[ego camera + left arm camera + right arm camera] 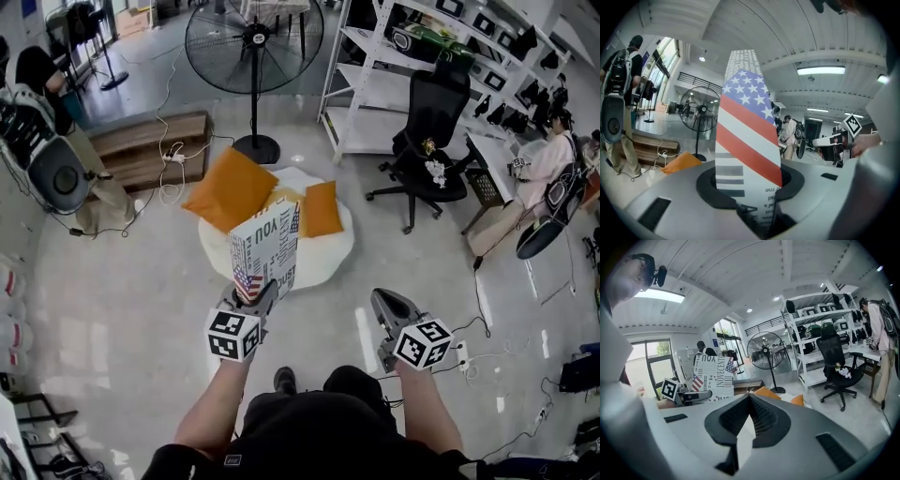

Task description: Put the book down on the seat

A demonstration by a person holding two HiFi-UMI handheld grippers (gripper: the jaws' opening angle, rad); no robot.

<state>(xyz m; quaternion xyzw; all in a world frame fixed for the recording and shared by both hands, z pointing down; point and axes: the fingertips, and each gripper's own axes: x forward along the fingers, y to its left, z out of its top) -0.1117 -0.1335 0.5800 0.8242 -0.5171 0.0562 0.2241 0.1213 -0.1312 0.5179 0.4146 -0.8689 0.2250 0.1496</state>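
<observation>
Left gripper (258,292) first: its jaws are clamped on the lower edge of the book (265,246), and I hold the book upright at the end of my outstretched left arm. Its cover carries an American flag design with stars and red stripes, plus rows of grey and black lettering. In the left gripper view the book rises straight out from between the two pads and fills the middle of the picture.

From my head view, the book is off the floor, in front of the white round seat (330,251) on the pale floor ahead of me, and it covers part of the seat's near edge. It does not rest on the seat. Two orange cushions lie on the seat: a large one (230,187) tilted at the left and a smaller one (322,208) at the right, just past the book's top corner. Beyond the seat stands a black pedestal fan (253,37).

Further right, my right gripper (384,302) hangs level with the left one and well apart from the book. Its jaws are closed, tips meeting, with nothing between them. Past it, a black office chair (433,122) stands beside white shelving (375,89).
</observation>
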